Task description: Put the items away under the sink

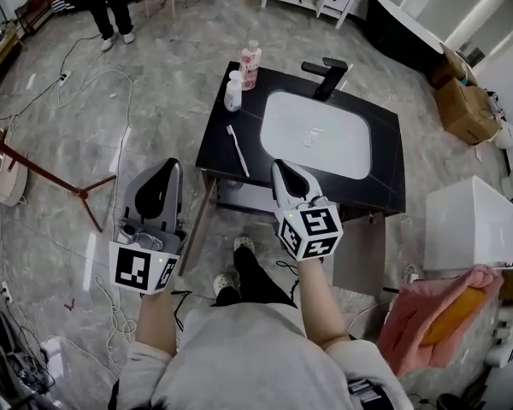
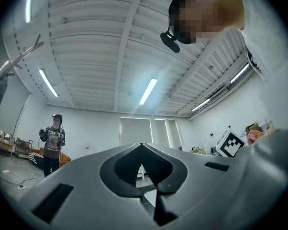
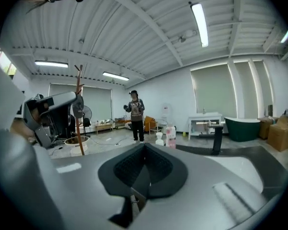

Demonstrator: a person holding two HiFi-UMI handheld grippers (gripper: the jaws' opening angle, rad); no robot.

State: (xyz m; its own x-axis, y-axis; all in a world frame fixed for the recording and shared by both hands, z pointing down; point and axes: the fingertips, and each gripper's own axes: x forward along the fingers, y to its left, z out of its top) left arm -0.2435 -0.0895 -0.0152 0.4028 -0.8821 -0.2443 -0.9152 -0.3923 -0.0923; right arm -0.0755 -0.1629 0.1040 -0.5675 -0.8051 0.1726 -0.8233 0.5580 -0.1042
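A black vanity top (image 1: 218,139) holds a white sink basin (image 1: 316,133) and a black faucet (image 1: 327,73). At its back left corner stand a pink bottle (image 1: 250,64) and a white bottle (image 1: 232,91); a white toothbrush (image 1: 238,149) lies along the left side. My left gripper (image 1: 169,169) is shut and empty, held left of the vanity's front corner. My right gripper (image 1: 283,168) is shut and empty over the counter's front edge. Both point upward. The right gripper view shows the bottles (image 3: 166,136), the faucet (image 3: 215,139) and the shut gripper (image 3: 144,145); the left gripper (image 2: 141,145) faces the ceiling.
A grey panel (image 1: 359,259) hangs below the counter's front right. A wooden stand (image 1: 43,173) and cables are on the floor at left. A person (image 1: 103,2) stands far back. Cardboard boxes (image 1: 463,108), a white box (image 1: 470,222) and a pink cloth (image 1: 427,310) are at right.
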